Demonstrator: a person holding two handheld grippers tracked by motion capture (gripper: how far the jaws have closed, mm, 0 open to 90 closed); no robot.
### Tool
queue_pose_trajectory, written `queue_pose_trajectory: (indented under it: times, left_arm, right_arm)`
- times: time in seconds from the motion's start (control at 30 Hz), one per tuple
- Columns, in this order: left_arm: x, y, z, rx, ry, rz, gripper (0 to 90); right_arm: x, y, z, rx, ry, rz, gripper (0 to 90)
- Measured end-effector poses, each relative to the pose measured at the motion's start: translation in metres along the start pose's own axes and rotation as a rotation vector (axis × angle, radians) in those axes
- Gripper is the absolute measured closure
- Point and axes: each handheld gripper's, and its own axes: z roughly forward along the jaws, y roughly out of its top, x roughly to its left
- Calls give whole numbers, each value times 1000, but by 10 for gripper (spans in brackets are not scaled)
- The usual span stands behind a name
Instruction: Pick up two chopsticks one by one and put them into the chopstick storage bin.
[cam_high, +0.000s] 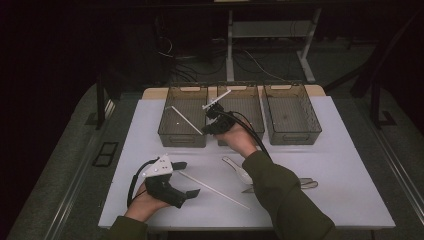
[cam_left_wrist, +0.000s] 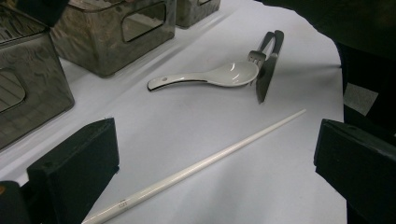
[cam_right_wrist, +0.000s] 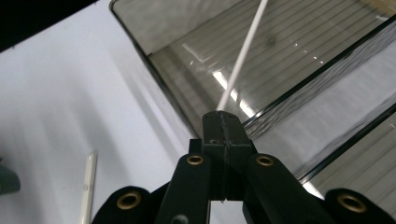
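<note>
My right gripper (cam_high: 212, 110) (cam_right_wrist: 222, 116) is shut on the end of a white chopstick (cam_high: 221, 96) (cam_right_wrist: 240, 60). The stick slants up and away over the middle bin (cam_high: 252, 107), close to the wall beside the left bin (cam_high: 182, 137). Another white chopstick (cam_high: 186, 120) leans inside the left bin. A third chopstick (cam_high: 215, 190) (cam_left_wrist: 196, 168) lies on the white table. My left gripper (cam_high: 189, 179) (cam_left_wrist: 217, 140) rests at the front left, its jaws wide open on either side of that stick's near end, not touching it.
A white spoon (cam_high: 235, 167) (cam_left_wrist: 210, 77) lies mid-table, with a fork and knife (cam_high: 307, 184) (cam_left_wrist: 266, 60) beside it, partly under the right sleeve. The right bin (cam_high: 292, 135) stands at the back. The table (cam_high: 350, 165) ends close behind the bins.
</note>
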Motion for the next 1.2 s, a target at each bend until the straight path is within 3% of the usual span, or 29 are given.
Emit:
queue_pose_trajectory:
  times: [0.2,0.3,0.43,0.67,0.93,1.2]
  left_arm:
    - [0,0,0,-1,1,2,0]
    - [0,0,0,-1,-1,-5,0]
    - [0,0,0,5,4,5,0]
    - [1,-1,0,13,14,4,0]
    - [1,-2,0,19,16,-4,0]
    - [2,-3,0,20,20,-5,0]
  right_arm:
    - [0,5,-2,-12,-1,4,898]
    - [4,0,-12,-40,17,-10,895]
    - [5,-5,-21,-60,34,-13,817]
    - [8,-27,-46,-120,49,-49,573]
    - [9,-55,-62,-139,75,-79,494]
    - [15,-78,-69,-139,104,-114,490]
